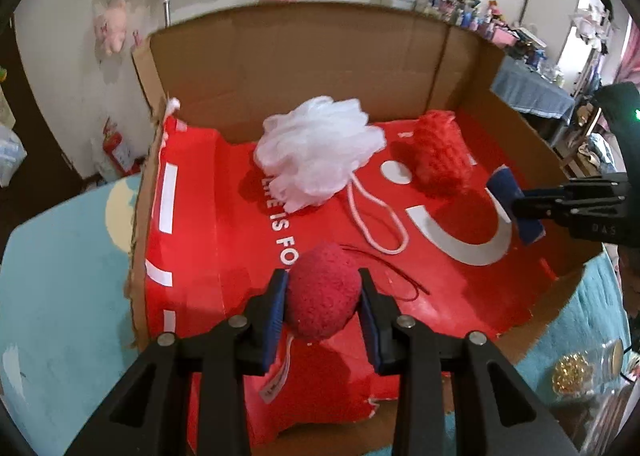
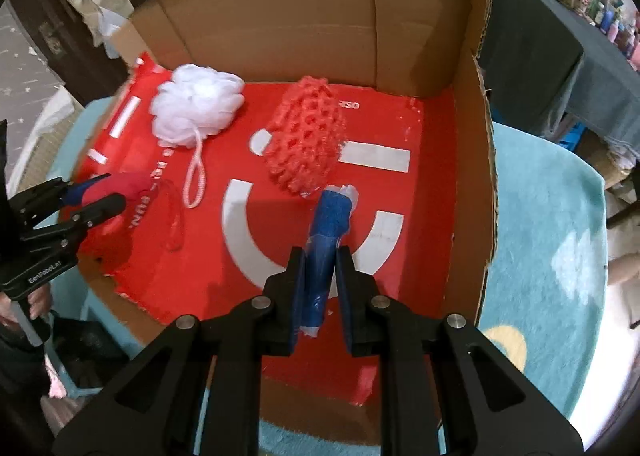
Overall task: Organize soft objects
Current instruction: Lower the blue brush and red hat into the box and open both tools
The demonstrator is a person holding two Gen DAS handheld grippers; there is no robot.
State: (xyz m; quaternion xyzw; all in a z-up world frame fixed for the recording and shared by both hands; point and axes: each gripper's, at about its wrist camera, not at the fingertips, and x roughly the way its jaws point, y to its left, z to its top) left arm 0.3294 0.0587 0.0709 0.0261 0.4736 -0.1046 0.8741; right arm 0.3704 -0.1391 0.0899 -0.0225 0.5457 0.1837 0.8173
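Note:
My left gripper (image 1: 323, 282) is shut on a round red sponge ball (image 1: 322, 290) with a thin red cord, held over the near part of a cardboard box (image 1: 304, 52) lined with a red bag (image 1: 240, 248). My right gripper (image 2: 320, 260) is shut on a blue rolled cloth (image 2: 326, 232), over the box's middle. A white mesh bath pouf (image 1: 316, 150) with a white rope loop and a red knitted scrubber (image 1: 438, 154) lie on the red lining at the back. The right gripper (image 1: 516, 202) shows at the right edge of the left wrist view, and the left gripper (image 2: 100, 192) at the left edge of the right wrist view.
The box stands on a light blue rug (image 2: 548, 240) with cloud shapes. Its cardboard walls rise at the back and right (image 2: 476, 160). A glass jar with gold bits (image 1: 588, 370) sits at the near right. A table with a dark cloth (image 2: 552, 68) is behind.

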